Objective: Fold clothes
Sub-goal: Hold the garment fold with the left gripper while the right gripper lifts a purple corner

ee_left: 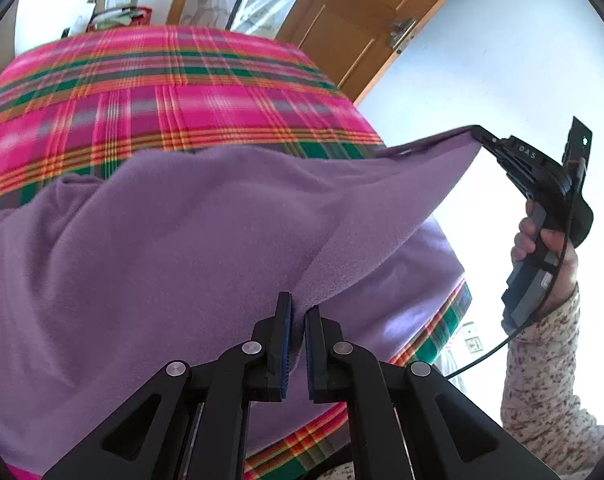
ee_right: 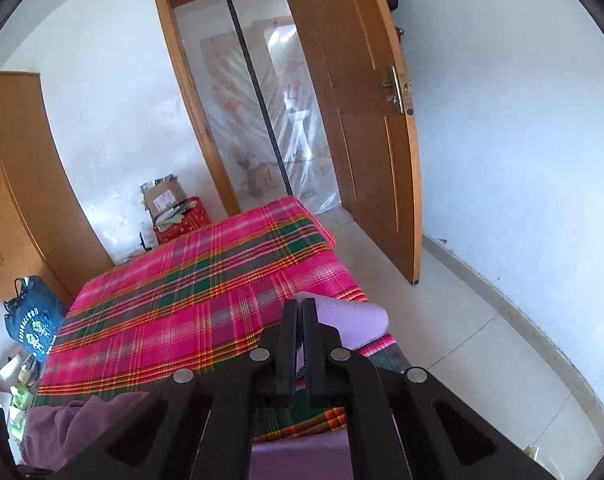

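Note:
A purple fleece garment (ee_left: 174, 248) lies over the near half of a bed with a pink plaid cover (ee_left: 174, 92). My left gripper (ee_left: 298, 312) is shut on a fold of the garment's near edge. My right gripper (ee_left: 480, 132) is seen at the right of the left wrist view, held by a hand (ee_left: 542, 248) in a floral sleeve. It is shut on another corner and lifts it, so the cloth stretches taut between the two. In the right wrist view my right gripper (ee_right: 300, 312) pinches the purple garment (ee_right: 350, 316) above the plaid cover (ee_right: 198, 292).
An open wooden door (ee_right: 366, 128) and a doorway with a plastic curtain (ee_right: 262, 112) stand beyond the bed. A cardboard box on a red crate (ee_right: 174, 212), a wardrobe (ee_right: 26, 184) and a blue bag (ee_right: 32, 320) line the left side. Tiled floor (ee_right: 462, 352) runs along the right.

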### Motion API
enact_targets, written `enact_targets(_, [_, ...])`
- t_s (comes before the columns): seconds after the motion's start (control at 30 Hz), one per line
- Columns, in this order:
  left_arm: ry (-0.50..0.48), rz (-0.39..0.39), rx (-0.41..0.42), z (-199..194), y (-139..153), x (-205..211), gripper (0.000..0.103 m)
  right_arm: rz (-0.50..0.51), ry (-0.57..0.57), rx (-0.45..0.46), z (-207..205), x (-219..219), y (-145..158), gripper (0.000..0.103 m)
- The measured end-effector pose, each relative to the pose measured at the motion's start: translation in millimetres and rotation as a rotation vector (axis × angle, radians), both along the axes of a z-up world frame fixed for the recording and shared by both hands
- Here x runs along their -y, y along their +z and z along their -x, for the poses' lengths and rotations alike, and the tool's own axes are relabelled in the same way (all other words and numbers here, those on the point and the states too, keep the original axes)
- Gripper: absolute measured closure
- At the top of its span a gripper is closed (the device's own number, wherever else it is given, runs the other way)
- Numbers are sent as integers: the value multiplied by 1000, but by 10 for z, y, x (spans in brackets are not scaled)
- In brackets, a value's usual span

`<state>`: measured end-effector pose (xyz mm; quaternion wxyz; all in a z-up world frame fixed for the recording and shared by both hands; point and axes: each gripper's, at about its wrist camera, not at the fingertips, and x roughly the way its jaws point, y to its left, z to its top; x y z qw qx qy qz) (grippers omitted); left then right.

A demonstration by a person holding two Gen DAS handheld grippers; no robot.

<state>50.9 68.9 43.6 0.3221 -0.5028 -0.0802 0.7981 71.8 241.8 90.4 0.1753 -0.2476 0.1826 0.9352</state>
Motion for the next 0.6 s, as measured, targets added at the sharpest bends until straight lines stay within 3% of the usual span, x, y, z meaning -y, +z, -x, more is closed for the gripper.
enact_targets(0.33, [16, -25, -71, -186, 295, 20, 97, -71, -4, -89, -308, 106, 371, 100])
enact_targets(0.6, [16, -29, -90, -372, 365, 24, 97, -88, -13, -113, -572, 195, 428, 100])
